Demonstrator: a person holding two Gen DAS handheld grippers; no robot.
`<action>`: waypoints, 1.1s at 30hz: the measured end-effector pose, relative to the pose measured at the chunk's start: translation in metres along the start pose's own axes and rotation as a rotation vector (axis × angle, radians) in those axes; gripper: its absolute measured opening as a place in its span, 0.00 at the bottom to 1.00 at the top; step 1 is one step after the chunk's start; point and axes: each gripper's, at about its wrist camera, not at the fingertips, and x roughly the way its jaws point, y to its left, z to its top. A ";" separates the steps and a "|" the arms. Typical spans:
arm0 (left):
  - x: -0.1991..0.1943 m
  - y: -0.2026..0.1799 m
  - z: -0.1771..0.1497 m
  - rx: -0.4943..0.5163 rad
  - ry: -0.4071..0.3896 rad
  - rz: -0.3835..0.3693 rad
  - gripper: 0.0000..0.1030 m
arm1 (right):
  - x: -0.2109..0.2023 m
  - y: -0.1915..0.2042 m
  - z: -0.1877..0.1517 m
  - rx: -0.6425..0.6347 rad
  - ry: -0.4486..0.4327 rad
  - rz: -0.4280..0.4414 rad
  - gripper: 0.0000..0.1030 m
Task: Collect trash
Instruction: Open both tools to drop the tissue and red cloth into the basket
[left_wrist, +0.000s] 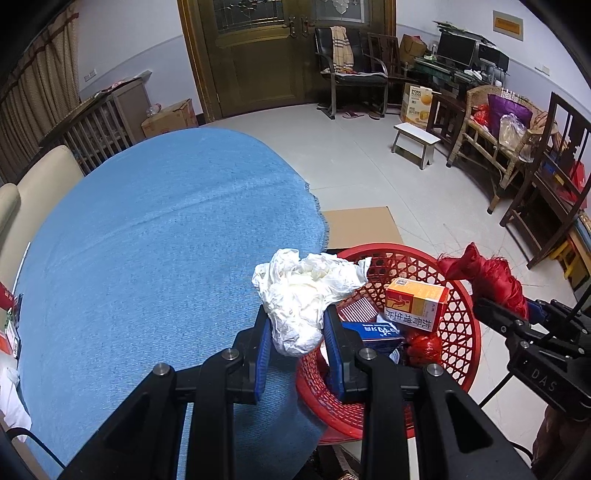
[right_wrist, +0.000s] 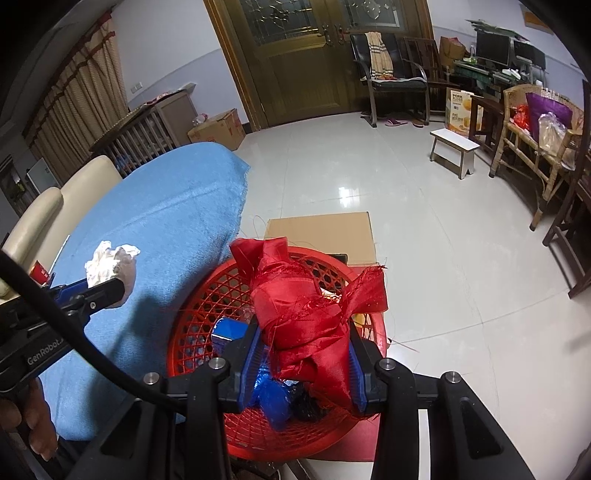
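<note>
Left claw: left claw (left_wrist: 295, 325) is clenched on a crumpled white tissue (left_wrist: 306, 295), over the edge of the table (left_wrist: 147, 240), right beside the basket (left_wrist: 461, 332).
Right claw: right claw (right_wrist: 304, 354) is clenched on a knotted red cloth (right_wrist: 306, 314), over the basket.
Left view only: an orange box (left_wrist: 417, 299), a blue box (left_wrist: 376, 330) and a striped card (left_wrist: 360, 308) lie in the basket.
Right view only: a blue bag (right_wrist: 273, 398) and something black sit low in the basket; a hand (right_wrist: 26, 417) holds the left claw's handle.
Looks: the basket is round red plastic with a net of holes; the cloth is shiny with frayed edges; the table cover is a woven blue cloth.
Around: flat cardboard (right_wrist: 321, 236) lies on the shiny floor behind the basket; a white stool (left_wrist: 415, 142) stands well apart.
</note>
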 end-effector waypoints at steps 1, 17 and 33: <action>0.000 -0.001 0.000 0.002 0.000 0.000 0.28 | 0.001 -0.001 -0.001 0.002 0.003 0.000 0.42; -0.001 -0.004 0.001 0.006 -0.003 -0.002 0.28 | 0.011 0.004 -0.005 0.013 0.047 0.022 0.64; 0.001 -0.025 0.002 0.043 0.002 -0.042 0.28 | -0.022 -0.025 0.016 0.092 -0.054 -0.015 0.66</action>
